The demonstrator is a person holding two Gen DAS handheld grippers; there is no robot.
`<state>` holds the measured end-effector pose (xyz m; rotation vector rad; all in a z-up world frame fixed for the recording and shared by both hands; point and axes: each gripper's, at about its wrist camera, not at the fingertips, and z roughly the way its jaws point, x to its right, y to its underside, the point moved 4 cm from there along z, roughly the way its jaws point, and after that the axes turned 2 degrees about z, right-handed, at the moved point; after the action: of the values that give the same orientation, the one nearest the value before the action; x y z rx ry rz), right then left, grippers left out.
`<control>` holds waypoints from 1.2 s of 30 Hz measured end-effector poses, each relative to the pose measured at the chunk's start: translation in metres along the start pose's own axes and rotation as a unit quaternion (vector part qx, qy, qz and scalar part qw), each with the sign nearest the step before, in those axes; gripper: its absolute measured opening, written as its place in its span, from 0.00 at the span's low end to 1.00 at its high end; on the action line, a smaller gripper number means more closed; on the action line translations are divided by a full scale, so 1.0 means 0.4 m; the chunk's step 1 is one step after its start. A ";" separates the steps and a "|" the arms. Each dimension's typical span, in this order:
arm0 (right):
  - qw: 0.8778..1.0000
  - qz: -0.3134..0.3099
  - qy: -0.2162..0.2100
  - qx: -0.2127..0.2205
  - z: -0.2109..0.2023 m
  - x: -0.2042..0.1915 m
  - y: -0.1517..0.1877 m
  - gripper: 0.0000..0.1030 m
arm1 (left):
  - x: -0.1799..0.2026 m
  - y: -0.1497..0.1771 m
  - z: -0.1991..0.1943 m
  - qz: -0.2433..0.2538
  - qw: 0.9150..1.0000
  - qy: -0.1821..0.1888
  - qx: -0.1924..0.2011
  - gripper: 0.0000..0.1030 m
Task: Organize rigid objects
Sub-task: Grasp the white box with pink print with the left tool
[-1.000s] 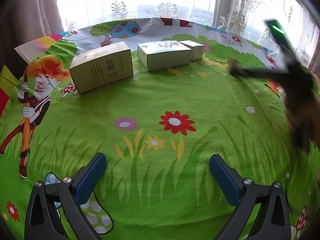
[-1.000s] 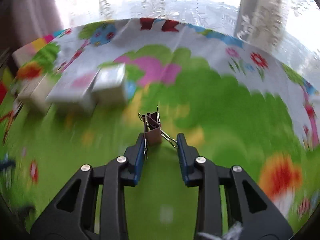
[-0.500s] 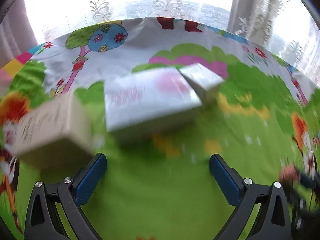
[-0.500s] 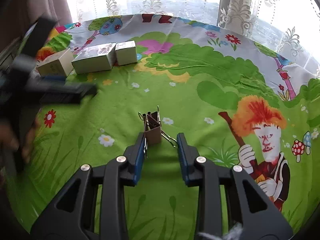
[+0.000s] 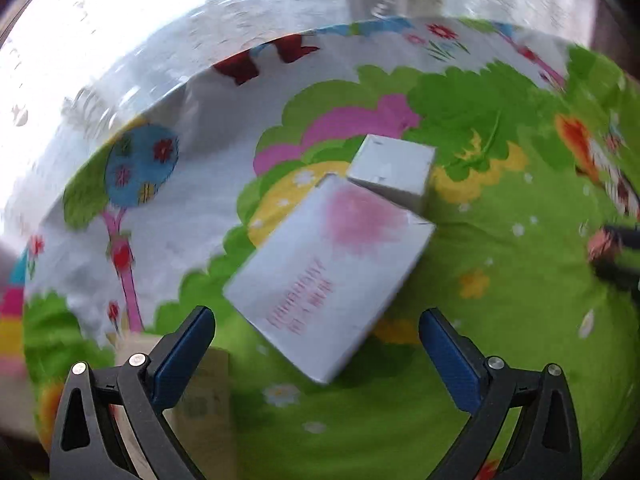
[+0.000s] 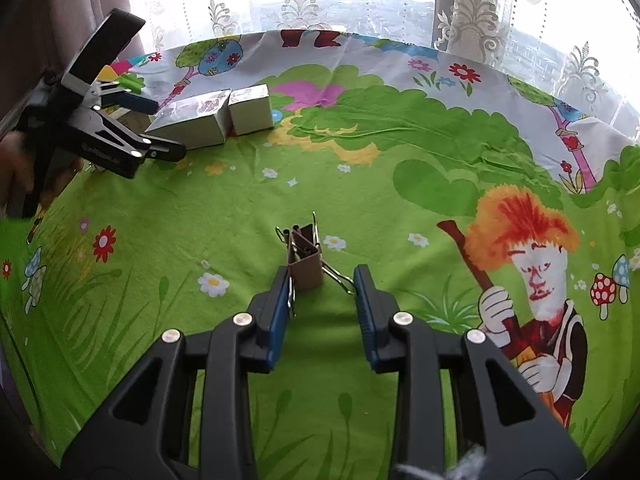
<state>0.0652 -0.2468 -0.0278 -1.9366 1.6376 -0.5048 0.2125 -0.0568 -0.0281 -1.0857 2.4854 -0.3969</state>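
A: Where was the binder clip [image 6: 306,266]?

B: Pinched in the right gripper [image 6: 322,286]. The jaws were drawn close and bore on its wire handles, the brown body upright against the left pad, standing out ahead of the tips over the cartoon-print cloth [image 6: 400,184].

A: And the boxes?

B: Far ahead and to the left of those jaws, in a row: the large white box [image 6: 192,122] touching the small white box [image 6: 250,114]. From the left wrist view, the large box with pink lettering [image 5: 332,276] lay tilted between and just beyond the spread jaws of the left gripper [image 5: 316,330], which gripped nothing. The small one [image 5: 394,168] touched its far corner, and a beige box [image 5: 204,396] sat behind the left finger

A: The left gripper from the other side?

B: It hung by the boxes, a hand [image 6: 18,172] on its handle
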 end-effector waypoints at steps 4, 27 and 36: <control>1.000 0.001 0.002 0.000 0.001 -0.002 0.001 0.35 | -0.023 -0.037 0.032 0.059 0.998 0.013 -0.010 1.00; 0.999 0.028 -0.025 0.005 0.004 0.016 0.002 0.35 | 0.263 0.246 -0.167 -0.198 0.978 0.027 0.058 0.88; 1.000 0.004 -0.001 0.002 0.009 0.003 -0.003 0.35 | 0.259 0.252 -0.154 -0.212 0.974 0.010 0.074 0.95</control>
<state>0.0683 -0.2471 -0.0299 -1.9271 1.6421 -0.5031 0.0559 -0.0618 -0.0402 -1.5517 2.1858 -0.7047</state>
